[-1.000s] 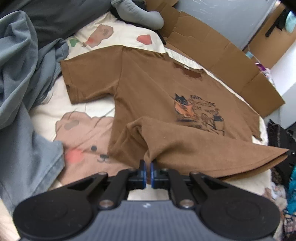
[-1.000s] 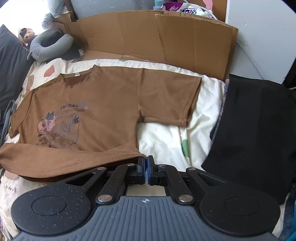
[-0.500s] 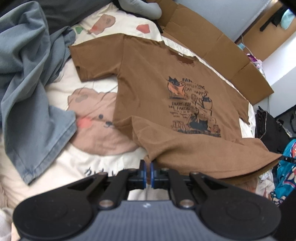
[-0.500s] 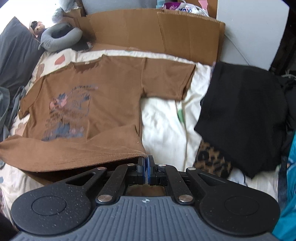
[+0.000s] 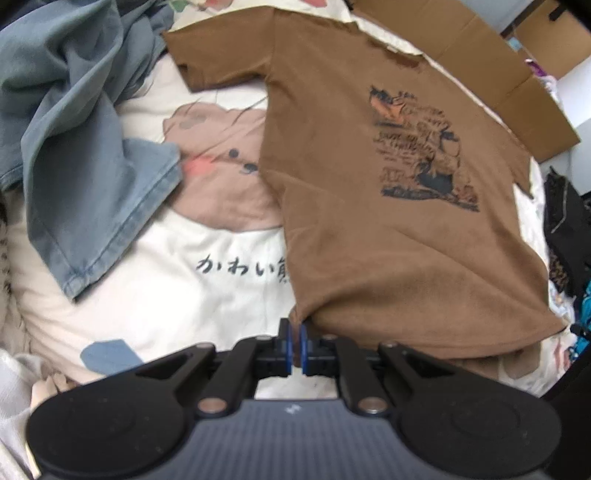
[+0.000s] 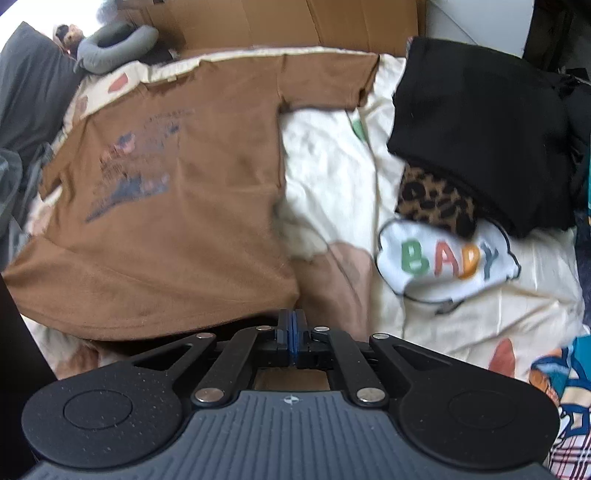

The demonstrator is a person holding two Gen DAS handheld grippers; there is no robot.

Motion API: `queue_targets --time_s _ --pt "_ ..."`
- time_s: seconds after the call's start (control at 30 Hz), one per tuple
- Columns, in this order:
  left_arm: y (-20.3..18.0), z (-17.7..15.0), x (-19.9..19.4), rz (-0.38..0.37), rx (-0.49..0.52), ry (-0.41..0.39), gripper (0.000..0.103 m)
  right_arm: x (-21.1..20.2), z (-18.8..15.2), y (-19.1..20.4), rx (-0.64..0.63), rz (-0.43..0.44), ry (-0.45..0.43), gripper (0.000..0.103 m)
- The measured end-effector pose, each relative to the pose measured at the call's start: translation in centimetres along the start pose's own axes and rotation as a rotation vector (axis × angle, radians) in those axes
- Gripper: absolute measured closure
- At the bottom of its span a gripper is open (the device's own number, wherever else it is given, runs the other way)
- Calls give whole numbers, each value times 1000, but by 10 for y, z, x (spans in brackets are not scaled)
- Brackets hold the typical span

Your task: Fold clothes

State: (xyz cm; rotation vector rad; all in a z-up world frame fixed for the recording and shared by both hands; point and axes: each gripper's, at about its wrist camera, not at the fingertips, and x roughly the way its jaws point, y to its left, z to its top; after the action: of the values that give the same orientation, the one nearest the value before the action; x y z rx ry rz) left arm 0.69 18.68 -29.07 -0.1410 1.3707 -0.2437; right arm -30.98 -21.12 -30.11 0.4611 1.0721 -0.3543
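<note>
Crumpled blue denim garment (image 5: 85, 122) blocks the left side of the left wrist view. Bare cream printed bedsheet (image 5: 207, 295) between it and the brown printed T-shirt (image 5: 369, 184) leaves a passable lane. Folded black garment (image 6: 480, 122) over a leopard-print cloth (image 6: 436, 203) obstructs upper right of the right wrist view; brown cardboard panels (image 6: 295, 22) wall off the top edge.

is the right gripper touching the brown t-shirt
Touching. The right wrist view shows the right gripper shut on the bottom corner of the brown t-shirt, the hem running straight into the closed pads.
</note>
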Motion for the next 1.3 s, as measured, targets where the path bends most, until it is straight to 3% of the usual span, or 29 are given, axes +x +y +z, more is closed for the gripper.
queue_targets --time_s 0.27,0.43,0.83,0.9,0.93,0.97,1.0,1.07,1.3 --pt "0 -7 21 71 -26 50 99 27 -28 -18 58 43 45 103" --pt "-3 -7 25 103 -15 62 99 43 -27 -25 92 95 44 101" --pt "5 -5 32 150 -41 64 99 98 -21 -23 48 114 105 101" --pt "4 -5 33 152 -40 65 99 99 -20 -19 42 117 104 96" --pt "4 -5 34 153 -40 66 99 99 -20 -19 38 113 101 85" --pt "4 -5 35 154 -41 67 99 99 -21 -18 34 108 99 68" --pt "3 -4 35 155 -41 69 99 99 -21 -17 30 103 96 64" --pt "3 -4 37 156 -41 71 99 101 -23 -17 10 78 101 63" --pt "2 -4 38 159 -37 74 99 105 -24 -13 8 112 86 64"
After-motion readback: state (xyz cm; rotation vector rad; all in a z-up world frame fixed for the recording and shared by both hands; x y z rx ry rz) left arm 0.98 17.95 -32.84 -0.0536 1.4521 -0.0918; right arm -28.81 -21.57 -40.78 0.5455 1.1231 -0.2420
